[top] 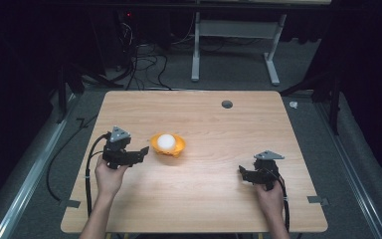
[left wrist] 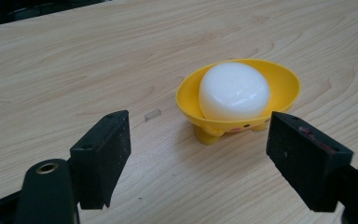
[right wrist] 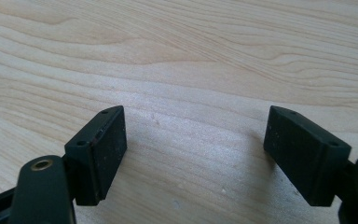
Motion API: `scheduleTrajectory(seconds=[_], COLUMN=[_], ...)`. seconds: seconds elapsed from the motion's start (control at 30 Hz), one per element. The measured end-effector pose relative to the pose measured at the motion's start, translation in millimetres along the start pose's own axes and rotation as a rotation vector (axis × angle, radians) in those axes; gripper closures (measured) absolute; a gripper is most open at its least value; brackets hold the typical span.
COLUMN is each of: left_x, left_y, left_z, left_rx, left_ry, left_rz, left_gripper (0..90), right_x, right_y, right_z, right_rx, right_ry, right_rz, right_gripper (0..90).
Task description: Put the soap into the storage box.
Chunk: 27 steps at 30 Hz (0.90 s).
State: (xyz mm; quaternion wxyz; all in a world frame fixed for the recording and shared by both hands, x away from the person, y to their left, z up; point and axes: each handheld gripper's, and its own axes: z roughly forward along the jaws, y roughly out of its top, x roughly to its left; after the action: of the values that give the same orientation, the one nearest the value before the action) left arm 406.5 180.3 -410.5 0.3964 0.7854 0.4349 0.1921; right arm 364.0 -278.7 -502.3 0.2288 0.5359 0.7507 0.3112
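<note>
1. Nearest the person, the black two-jaw right gripper (top: 244, 174) rests low over the pale wooden table (top: 219, 209) at its right side, well apart from everything else. In the right gripper view its jaws stand wide and released, with bare wood grain between them.

2. Farther in, on the left side, the black two-jaw left gripper (top: 140, 153) is also released, jaws spread and holding nothing. It points at the dish and sits just beside it, not touching.

3. In the left gripper view, the small yellow plastic footed dish (left wrist: 284, 79) stands upright on the table ahead of the gap between the jaws, nearer the right-hand jaw. A rounded white soap-like bar (left wrist: 234, 91) lies in it, filling most of the bowl and rising above the rim.

4. The step in hand looks like an approach to the dish or its bar. To do it well, I would shift the left gripper so the target sits centred in the gap, keep the jaws level, and close gently, since the light dish could slide or tip on its small feet.
</note>
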Motion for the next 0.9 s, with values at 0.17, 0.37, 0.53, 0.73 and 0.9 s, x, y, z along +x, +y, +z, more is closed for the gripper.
scheduleTrajectory(seconds=[0.17, 0.37, 0.53, 0.73, 0.9], left_x=[0.5, -1.1, -0.2, 1.2, 1.3], left_y=[-4.1, -8.9, -15.3, -21.7, -26.7], left_z=[-1.7, -4.8, -6.3, -9.5, -9.1], left_rx=[0.003, -0.003, -0.004, -0.007, -0.002], left_ry=[-0.003, 0.002, 0.000, -0.001, -0.005], left_rz=[-0.003, -0.004, -0.014, -0.026, -0.034], left_gripper=[22.5, 22.5, 22.7, 22.7, 22.7], right_x=[0.0, 0.0, 0.0, 0.0, 0.0], right_y=[0.0, 0.0, 0.0, 0.0, 0.0], right_z=[0.0, 0.0, 0.0, 0.0, 0.0], right_rx=[0.000, 0.000, 0.000, 0.000, 0.000], right_ry=[0.000, 0.000, 0.000, 0.000, 0.000], right_rz=[0.000, 0.000, 0.000, 0.000, 0.000], right_gripper=[22.0, 22.0, 22.0, 22.0, 22.0])
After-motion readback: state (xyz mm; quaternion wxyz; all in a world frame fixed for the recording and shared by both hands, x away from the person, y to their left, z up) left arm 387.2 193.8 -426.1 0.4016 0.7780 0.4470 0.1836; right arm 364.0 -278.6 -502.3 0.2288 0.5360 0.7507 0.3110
